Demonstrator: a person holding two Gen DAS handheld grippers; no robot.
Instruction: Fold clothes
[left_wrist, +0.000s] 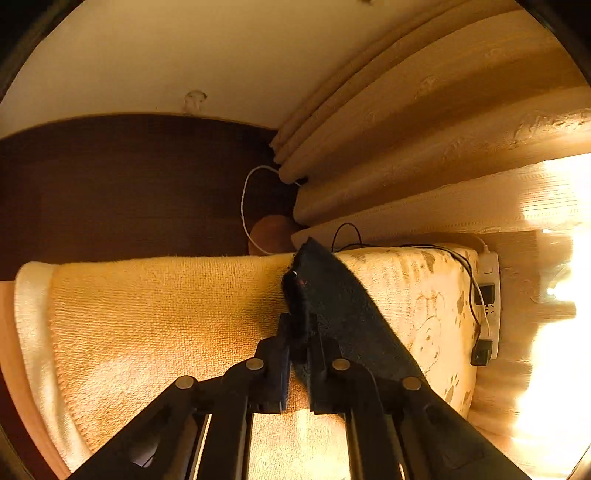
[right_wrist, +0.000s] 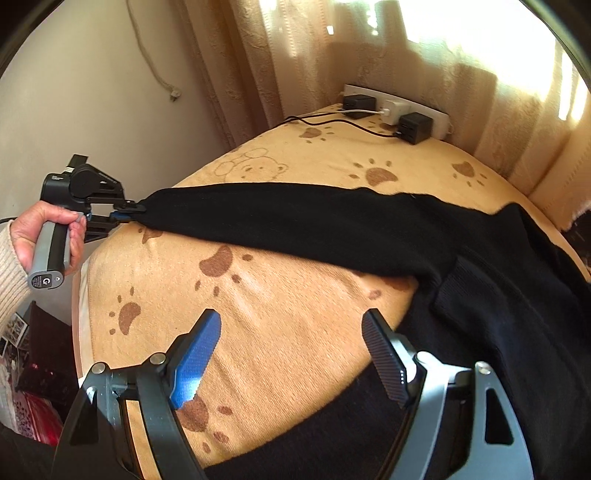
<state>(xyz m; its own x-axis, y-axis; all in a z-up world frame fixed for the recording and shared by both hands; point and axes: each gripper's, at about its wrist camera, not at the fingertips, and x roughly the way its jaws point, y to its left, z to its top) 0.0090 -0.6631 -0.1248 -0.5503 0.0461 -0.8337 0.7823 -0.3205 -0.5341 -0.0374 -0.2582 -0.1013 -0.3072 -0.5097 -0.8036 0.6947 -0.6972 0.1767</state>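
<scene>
Sunlit curtains (right_wrist: 461, 74) hang behind the yellow paw-print blanket (right_wrist: 295, 295) that covers the surface under me. My left gripper (left_wrist: 298, 332) has its jaws pinched together on the cuff end of the black sweater's sleeve (right_wrist: 295, 218), the dark knit bunched between the pads and rising past them toward the blanket's far edge. From my right wrist view that gripper (right_wrist: 131, 212) sits at the blanket's left edge, my left hand (right_wrist: 44, 236) around its grey handle, and the sleeve stretches from it across the blanket to the sweater's body (right_wrist: 517, 295) heaped at the right. My right gripper (right_wrist: 291, 354) has its jaws wide apart with only bare blanket between the pads; the sleeve lies well beyond them, while the sweater's body lies just beside my right finger and dark cloth also shows below it. Further out, a white power strip (right_wrist: 424, 110) with black plugs rests at the blanket's far edge by the curtains.
</scene>
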